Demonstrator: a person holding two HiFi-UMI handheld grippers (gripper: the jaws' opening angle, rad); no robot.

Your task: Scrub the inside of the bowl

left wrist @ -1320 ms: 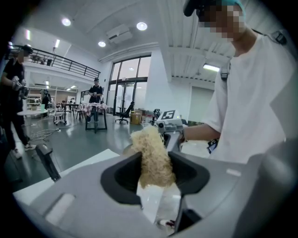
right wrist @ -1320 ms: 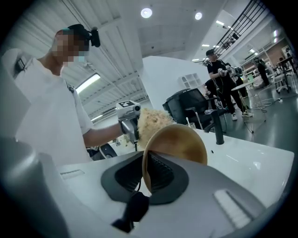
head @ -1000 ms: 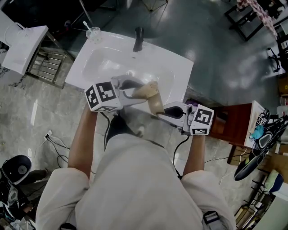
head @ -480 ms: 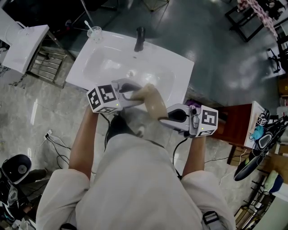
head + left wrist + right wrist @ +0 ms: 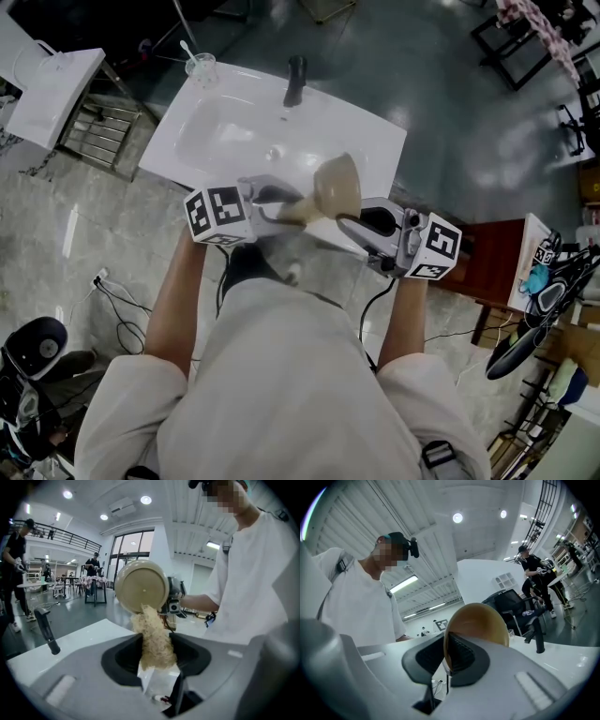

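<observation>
Right tongs (image 5: 351,221) clamped on tan bowl (image 5: 338,187) rim, holding it on edge above the sink (image 5: 225,127) front. Left tongs (image 5: 284,207) pinch loofah pad (image 5: 153,641) against bowl's lower edge, likely for scrubbing.

Sink basin (image 5: 225,131) lies open from above over its left and middle; black faucet (image 5: 293,80) stands at rear rim centre, glass cup (image 5: 199,67) at rear left corner, tilted bowl (image 5: 339,187) and loofah scrubber (image 5: 152,639) hang over front right rim.

Bowl (image 5: 142,586) interior, unseen in left gripper view
</observation>
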